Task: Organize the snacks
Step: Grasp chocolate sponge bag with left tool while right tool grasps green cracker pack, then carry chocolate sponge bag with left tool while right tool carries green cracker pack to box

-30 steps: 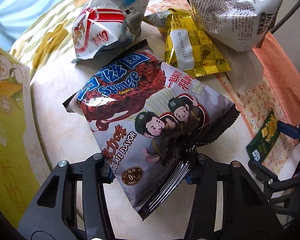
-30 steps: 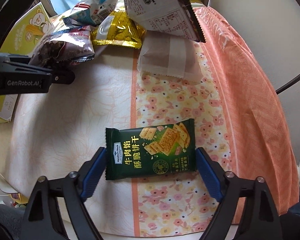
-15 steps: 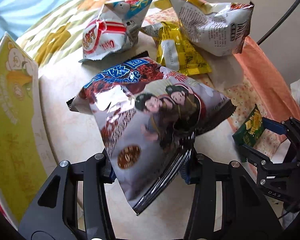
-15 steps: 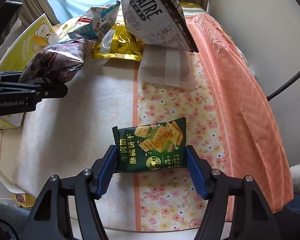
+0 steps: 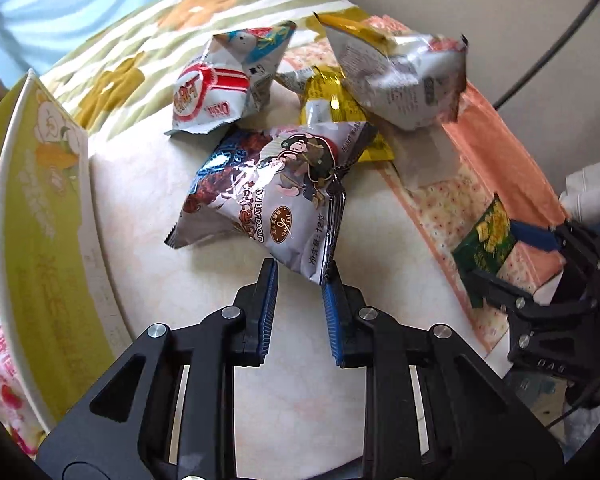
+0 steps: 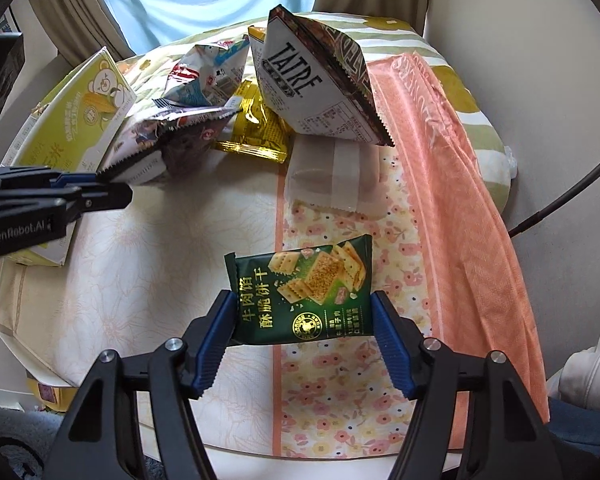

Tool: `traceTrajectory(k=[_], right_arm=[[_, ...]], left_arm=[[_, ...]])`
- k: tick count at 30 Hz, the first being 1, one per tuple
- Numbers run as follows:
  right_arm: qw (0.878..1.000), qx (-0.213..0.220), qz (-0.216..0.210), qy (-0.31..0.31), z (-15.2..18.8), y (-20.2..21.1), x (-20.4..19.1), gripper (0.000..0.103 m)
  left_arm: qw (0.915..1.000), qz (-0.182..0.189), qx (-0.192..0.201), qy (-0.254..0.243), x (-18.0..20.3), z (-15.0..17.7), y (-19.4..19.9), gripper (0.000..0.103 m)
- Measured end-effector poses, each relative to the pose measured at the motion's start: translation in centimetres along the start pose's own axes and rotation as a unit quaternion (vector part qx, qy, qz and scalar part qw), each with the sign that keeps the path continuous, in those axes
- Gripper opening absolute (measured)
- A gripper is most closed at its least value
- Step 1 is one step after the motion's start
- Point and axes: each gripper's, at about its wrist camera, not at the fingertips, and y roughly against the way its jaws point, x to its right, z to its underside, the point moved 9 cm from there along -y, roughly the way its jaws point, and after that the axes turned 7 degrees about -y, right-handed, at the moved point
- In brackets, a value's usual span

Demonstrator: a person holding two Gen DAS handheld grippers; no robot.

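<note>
My left gripper [image 5: 298, 276] is shut on the bottom corner of a silver chocolate sponge snack bag [image 5: 276, 188], which hangs above the table; the bag also shows in the right wrist view [image 6: 168, 148]. My right gripper [image 6: 304, 308] is shut on a dark green cracker packet [image 6: 304, 292] and holds it above the flowered cloth; the packet shows at the right of the left wrist view [image 5: 486, 240]. A red and white bag [image 5: 216, 92], a yellow bag [image 5: 332, 96] and a white TATRE bag [image 6: 308, 84] lie piled at the back.
A yellow-green carton [image 5: 40, 216] stands open at the left, also in the right wrist view [image 6: 76, 124]. A flat white packet [image 6: 332, 176] lies on the flowered cloth [image 6: 340, 392]. An orange cloth [image 6: 460, 184] runs along the right edge. A black cable [image 6: 572, 184] hangs at right.
My left gripper has closed down and slid back to the bag's bottom corner, and the bag has lifted and tilted. My right gripper has closed on the green packet and raised it.
</note>
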Motion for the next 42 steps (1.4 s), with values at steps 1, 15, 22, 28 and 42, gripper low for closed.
traceTrajectory(k=[1, 15, 22, 28, 42], right_arm=[[1.0, 0.001, -0.001, 0.0, -0.5, -0.6, 0.3, 0.063], [0.999, 0.026, -0.007, -0.045, -1.2, -0.8, 2.4, 0.063], [0.998, 0.024, -0.005, -0.065, -1.0, -1.2, 3.3, 0.063], [0.997, 0.023, -0.005, -0.07, -1.1, -1.6, 3.5, 0.063], [0.998, 0.04, -0.008, -0.039, -2.6, 0.9, 2.0, 0.063]], left_arm=[[1.0, -0.001, -0.003, -0.004, 0.2, 0.2, 0.3, 0.021], [0.9881, -0.105, 0.001, -0.112, 0.6, -4.2, -1.5, 0.103], [0.983, -0.121, -0.033, -0.134, -0.4, -4.7, -5.8, 0.102], [0.9819, -0.123, -0.028, -0.142, -1.6, -4.6, -5.9, 0.072], [0.9906, -0.102, 0.018, -0.088, -1.5, -3.8, 0.5, 0.056]])
